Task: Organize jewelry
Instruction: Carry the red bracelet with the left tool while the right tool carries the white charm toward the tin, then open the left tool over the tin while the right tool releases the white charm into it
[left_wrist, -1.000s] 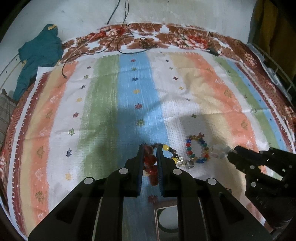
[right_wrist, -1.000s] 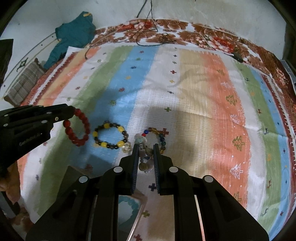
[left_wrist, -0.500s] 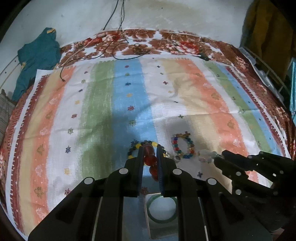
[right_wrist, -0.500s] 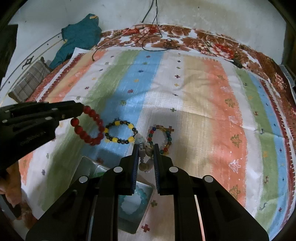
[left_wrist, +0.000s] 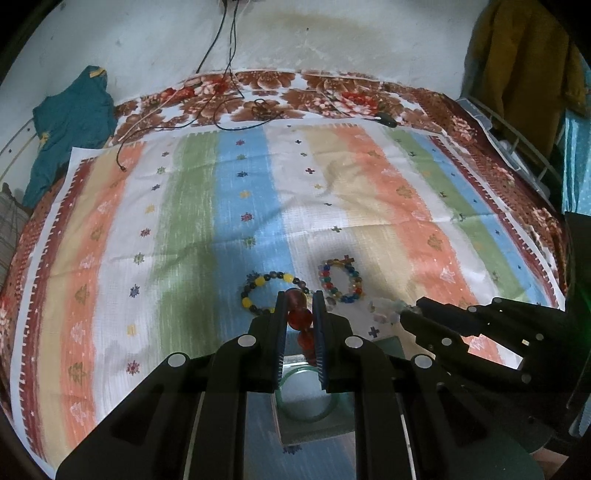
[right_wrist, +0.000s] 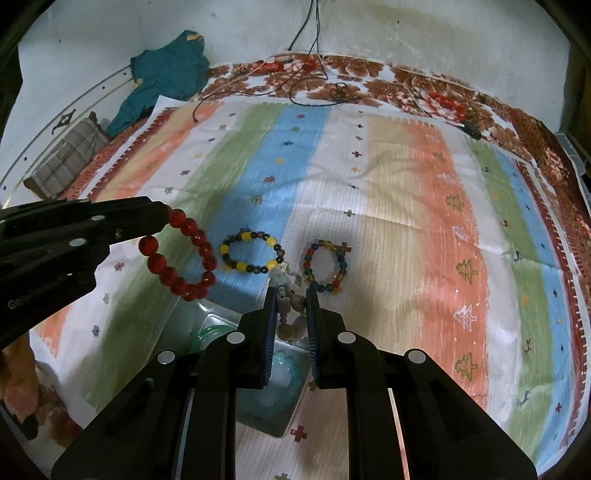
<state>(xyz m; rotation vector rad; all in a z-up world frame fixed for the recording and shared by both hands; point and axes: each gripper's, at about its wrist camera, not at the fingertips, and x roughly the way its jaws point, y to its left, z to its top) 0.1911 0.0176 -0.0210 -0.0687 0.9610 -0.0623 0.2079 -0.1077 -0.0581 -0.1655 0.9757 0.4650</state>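
Bracelets are held in both grippers above the bed, and the reason seems to be the clear box (right_wrist: 258, 373) that lies below and just behind the fingertips. The left gripper (left_wrist: 300, 314) is closed on the red bead bracelet (right_wrist: 181, 258); only a few beads are pinched between the fingers (left_wrist: 280, 332), so most of the loop hangs free beside and below them. The right gripper (right_wrist: 291, 306) is closed in the same manner on the pale stone bracelet (right_wrist: 290, 314), whose beads are stacked between the two fingers. Such an edge grip is probably chosen so that each loop can fall freely when the fingers are opened.

Inside the box a green bangle (left_wrist: 304, 395) is seen under the left fingers, and a light blue bracelet (right_wrist: 282, 369) under the right fingers, in what appears to be separate compartments. Just ahead of the fingertips, the yellow and dark bracelet (right_wrist: 251, 254) and the multicolour bracelet (right_wrist: 327, 267) lie flat on the striped cloth (right_wrist: 424, 221), near each other but not touching.

Much open cloth is left ahead and to both sides. The two grippers are close together over the box, so its walls and the other gripper are judged the only real limits for lowering.
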